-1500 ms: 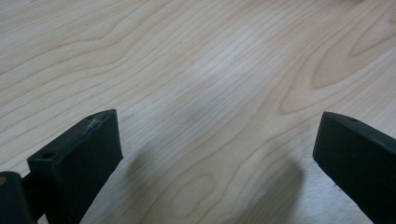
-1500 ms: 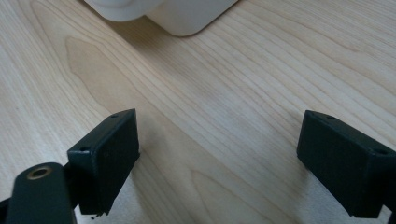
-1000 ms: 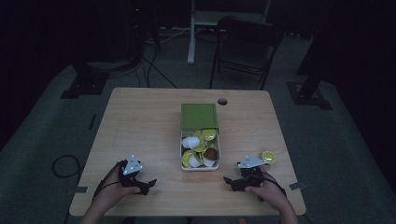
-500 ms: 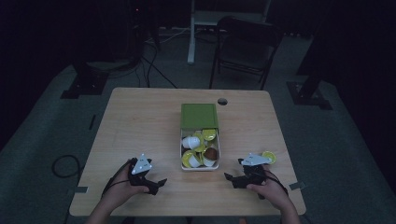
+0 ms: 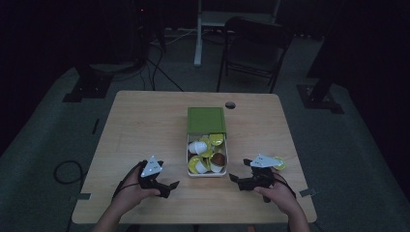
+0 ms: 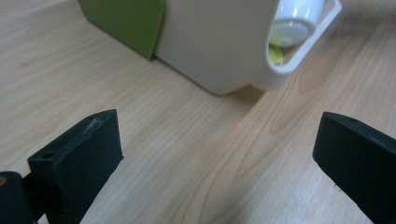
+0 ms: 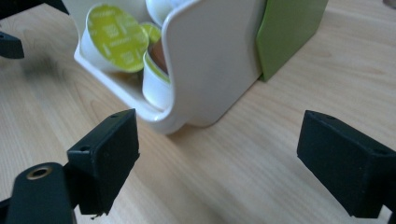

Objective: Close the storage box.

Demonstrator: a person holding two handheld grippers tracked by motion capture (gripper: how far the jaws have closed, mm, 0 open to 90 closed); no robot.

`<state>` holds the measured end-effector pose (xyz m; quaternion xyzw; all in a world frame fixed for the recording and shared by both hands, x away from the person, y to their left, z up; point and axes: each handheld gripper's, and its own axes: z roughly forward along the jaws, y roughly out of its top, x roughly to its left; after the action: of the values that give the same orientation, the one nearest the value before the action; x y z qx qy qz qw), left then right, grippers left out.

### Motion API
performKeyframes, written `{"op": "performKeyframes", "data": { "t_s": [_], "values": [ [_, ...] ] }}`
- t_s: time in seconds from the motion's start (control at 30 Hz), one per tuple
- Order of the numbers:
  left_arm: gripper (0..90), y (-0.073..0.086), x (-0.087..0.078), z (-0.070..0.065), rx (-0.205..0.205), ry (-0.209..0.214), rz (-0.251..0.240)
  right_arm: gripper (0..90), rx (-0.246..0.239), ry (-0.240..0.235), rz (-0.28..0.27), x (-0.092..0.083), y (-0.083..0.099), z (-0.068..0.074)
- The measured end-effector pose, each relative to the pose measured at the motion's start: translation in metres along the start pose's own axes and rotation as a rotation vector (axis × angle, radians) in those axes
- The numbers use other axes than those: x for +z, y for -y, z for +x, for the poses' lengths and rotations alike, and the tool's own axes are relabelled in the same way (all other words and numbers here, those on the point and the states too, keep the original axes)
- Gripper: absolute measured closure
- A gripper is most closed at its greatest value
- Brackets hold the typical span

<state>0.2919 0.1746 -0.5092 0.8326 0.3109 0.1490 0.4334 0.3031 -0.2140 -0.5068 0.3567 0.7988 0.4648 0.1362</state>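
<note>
A: Change since half a second ago, left to right: the left tongs have slid a little nearer the white tray, while the right tongs sit much where they were.

B: How are the hands posed?

A: The left hand comes in from the bench's near edge, its tongs low over the wood and aimed right at the tray's left wall. The left gripper view shows both black jaws spread wide, released, with bare wood between them and the tray's corner just ahead.

B: And the middle?

A: The tray lies half pulled out of its green sleeve, toward the person. Yellow-lidded capsules fill it, with a white one and a brown-topped one among them.

B: The right side?

A: The right hand holds its tongs pointing left at the tray's right wall. In the right gripper view the jaws also stand wide apart, gripping nothing, the tray corner just beyond them. A loose yellow capsule lies on the bench just beside that gripper.

B: Anything in the way?

A: Open wood lies between each pair of tongs and the tray. A dark chair stands beyond the far edge.
</note>
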Motion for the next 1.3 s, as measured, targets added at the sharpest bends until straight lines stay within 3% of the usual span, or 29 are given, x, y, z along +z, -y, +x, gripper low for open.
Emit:
{"op": "performKeyframes", "data": {
  "t_s": [0.3, 0.53, 0.7, 1.3],
  "values": [
    [1.5, -0.014, 0.005, 0.000, 0.005, 0.016, -0.065, 12.5, 0.013, -0.017, -0.055, 0.005, -0.012, -0.001],
    [1.5, -0.024, 0.012, 0.000, 0.026, 0.035, -0.089, 12.5, 0.014, -0.018, -0.061, 0.011, -0.019, -0.004],
    [1.6, -0.029, 0.017, 0.005, 0.025, 0.023, -0.112, 12.4, 0.018, -0.018, -0.060, 0.015, -0.019, -0.005],
    [1.5, -0.039, 0.034, 0.019, 0.029, 0.013, -0.099, 12.5, 0.021, -0.002, -0.038, 0.027, -0.016, -0.011]
  ]
}}
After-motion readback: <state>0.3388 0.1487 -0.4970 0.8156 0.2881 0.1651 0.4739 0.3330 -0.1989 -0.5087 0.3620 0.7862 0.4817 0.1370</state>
